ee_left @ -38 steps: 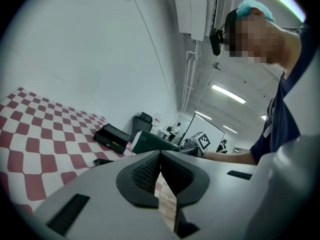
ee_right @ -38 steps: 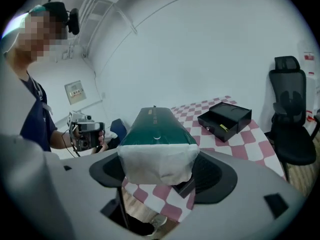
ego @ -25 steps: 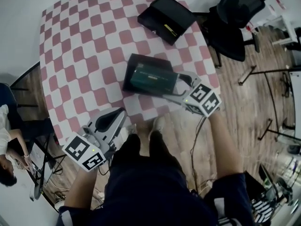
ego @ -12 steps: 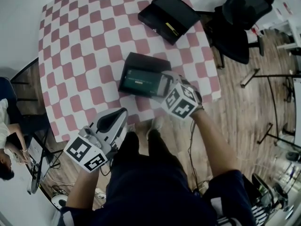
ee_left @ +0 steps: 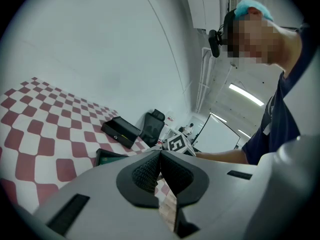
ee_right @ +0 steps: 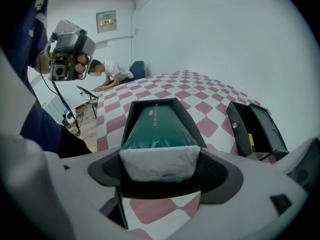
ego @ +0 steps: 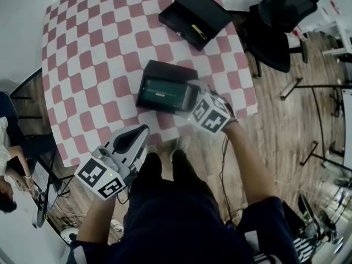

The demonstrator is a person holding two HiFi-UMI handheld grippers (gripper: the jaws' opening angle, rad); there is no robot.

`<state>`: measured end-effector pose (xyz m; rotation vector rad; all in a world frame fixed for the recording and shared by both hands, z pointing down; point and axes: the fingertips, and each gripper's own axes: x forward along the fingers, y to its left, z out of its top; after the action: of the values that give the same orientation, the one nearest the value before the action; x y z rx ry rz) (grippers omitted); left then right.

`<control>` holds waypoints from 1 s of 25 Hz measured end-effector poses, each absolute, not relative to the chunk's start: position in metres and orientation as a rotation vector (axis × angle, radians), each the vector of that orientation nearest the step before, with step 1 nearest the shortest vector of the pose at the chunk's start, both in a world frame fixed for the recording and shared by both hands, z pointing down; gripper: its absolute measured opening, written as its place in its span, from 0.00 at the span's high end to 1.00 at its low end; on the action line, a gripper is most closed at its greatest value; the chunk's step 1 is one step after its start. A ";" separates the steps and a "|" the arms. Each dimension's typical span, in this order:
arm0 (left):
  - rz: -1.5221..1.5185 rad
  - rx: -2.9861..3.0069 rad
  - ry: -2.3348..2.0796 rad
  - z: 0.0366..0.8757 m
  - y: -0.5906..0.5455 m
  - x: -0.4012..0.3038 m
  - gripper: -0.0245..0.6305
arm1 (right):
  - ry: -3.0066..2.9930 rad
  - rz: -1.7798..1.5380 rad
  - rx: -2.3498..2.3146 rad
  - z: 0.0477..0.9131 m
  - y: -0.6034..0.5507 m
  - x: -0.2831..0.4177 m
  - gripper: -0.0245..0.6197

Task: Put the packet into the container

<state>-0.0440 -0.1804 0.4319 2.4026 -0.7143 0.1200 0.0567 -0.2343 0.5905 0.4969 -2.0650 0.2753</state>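
Observation:
The green packet (ego: pixel 162 94) with a white end lies lengthwise in the black container (ego: pixel 165 67) in the middle of the checked table. My right gripper (ego: pixel 190 98) is at the container's near right end, shut on the packet's white end (ee_right: pixel 157 164). In the right gripper view the packet (ee_right: pixel 157 129) stretches away from the jaws, with the container's wall (ee_right: pixel 131 116) around it. My left gripper (ego: pixel 140 133) hangs at the table's front edge, apart from the container. Its jaws (ee_left: pixel 160 156) are shut with nothing between them.
A second black box (ego: pixel 195 18) stands open at the far right of the red-and-white checked table (ego: pixel 93 54); it also shows at the right of the right gripper view (ee_right: pixel 255 129). A black office chair (ego: pixel 280 21) stands beyond the table's right edge. A person sits at far left.
My right gripper has rolled over and shifted left toward the container, still holding the packet, which has moved slightly left in the container. The left gripper has hardly moved.

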 end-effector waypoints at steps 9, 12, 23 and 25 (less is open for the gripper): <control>0.130 2.407 -0.703 0.432 -0.183 -0.042 0.92 | -2.125 0.375 0.545 0.576 -0.235 0.069 0.28; 0.137 2.419 -0.700 0.429 -0.185 -0.040 0.92 | -2.181 0.375 0.617 0.556 -0.241 0.072 0.29; 0.145 2.513 -0.666 0.393 -0.198 -0.018 0.92 | -2.597 0.563 1.128 0.411 -0.246 0.117 0.84; 0.147 2.531 -0.657 0.387 -0.199 -0.014 0.92 | -2.655 0.584 1.189 0.390 -0.243 0.127 0.90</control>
<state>-0.0138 -0.1992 0.3867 2.5308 -0.6572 0.1473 0.1268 -0.2426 0.3895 1.1885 -2.6553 0.5840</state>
